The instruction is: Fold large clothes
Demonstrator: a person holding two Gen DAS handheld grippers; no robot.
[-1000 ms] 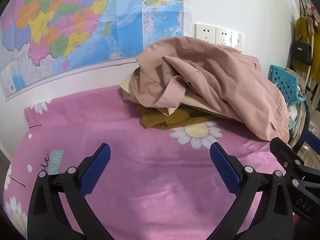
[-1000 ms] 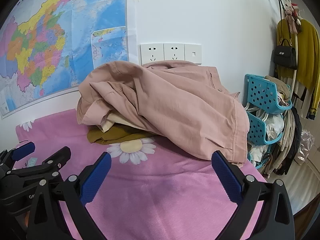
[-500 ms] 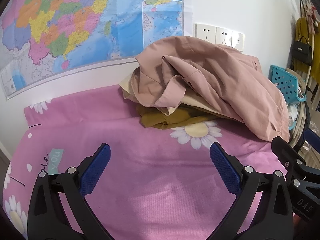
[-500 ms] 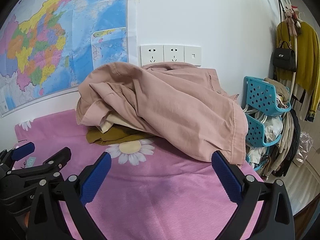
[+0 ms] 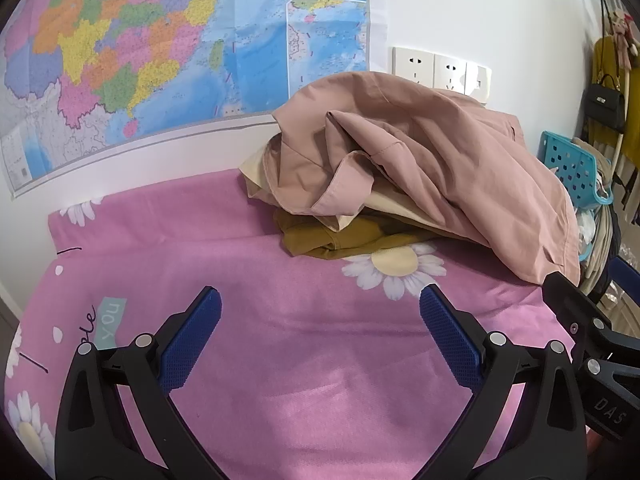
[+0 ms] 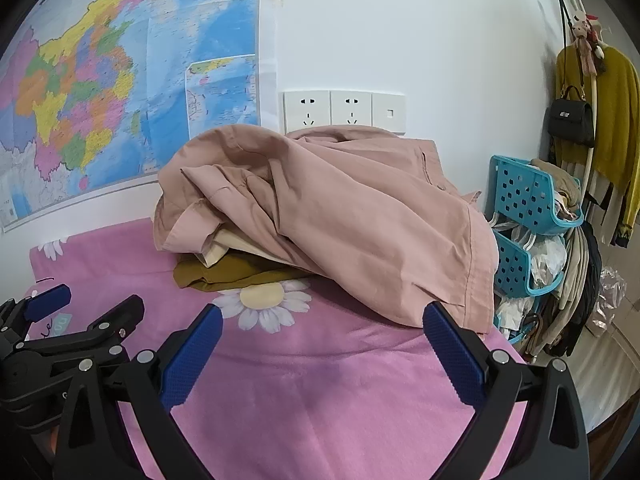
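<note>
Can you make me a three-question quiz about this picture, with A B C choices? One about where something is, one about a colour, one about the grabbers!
1. Where does the pink garment lie?
A. on top of the clothes pile
B. in the blue basket
C. hung on the wall

2. What colour is the garment at the bottom of the pile?
A. green
B. mustard brown
C. white

3. How are the left gripper and right gripper?
A. both open and empty
B. both shut on cloth
C. one open, one shut

Answers: 1 A, it drapes over the cream and mustard pieces. 2 B, the brown edge shows beside the printed daisy. 3 A, their blue pads stand wide apart above the pink sheet.
</note>
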